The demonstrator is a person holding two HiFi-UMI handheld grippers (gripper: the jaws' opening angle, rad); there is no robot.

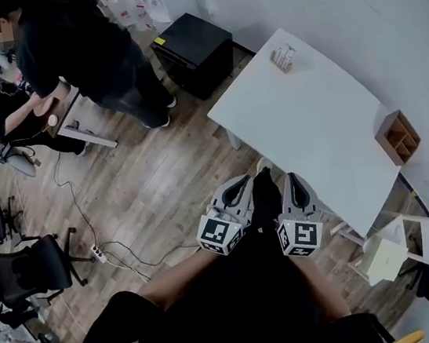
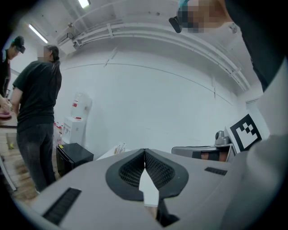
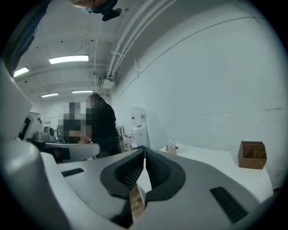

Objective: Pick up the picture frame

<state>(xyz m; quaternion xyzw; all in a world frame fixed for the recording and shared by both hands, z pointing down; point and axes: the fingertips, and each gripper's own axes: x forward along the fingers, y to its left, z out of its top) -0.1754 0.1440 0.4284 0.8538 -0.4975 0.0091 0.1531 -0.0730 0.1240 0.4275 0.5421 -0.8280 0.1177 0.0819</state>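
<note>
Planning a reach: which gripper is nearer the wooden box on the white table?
Right. The right gripper is by the table's near edge, the wooden box off to its right; the left gripper sits farther left.

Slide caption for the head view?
Shut, empty left gripper and right gripper side by side before the white table with wooden organizer.

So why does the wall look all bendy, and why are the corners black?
In the left gripper view the wide lens bends the straight pipes into arcs and blackens the corners; in the right gripper view it does the same, and the ceiling light glares white; in the head view the white table looks bulged.
</note>
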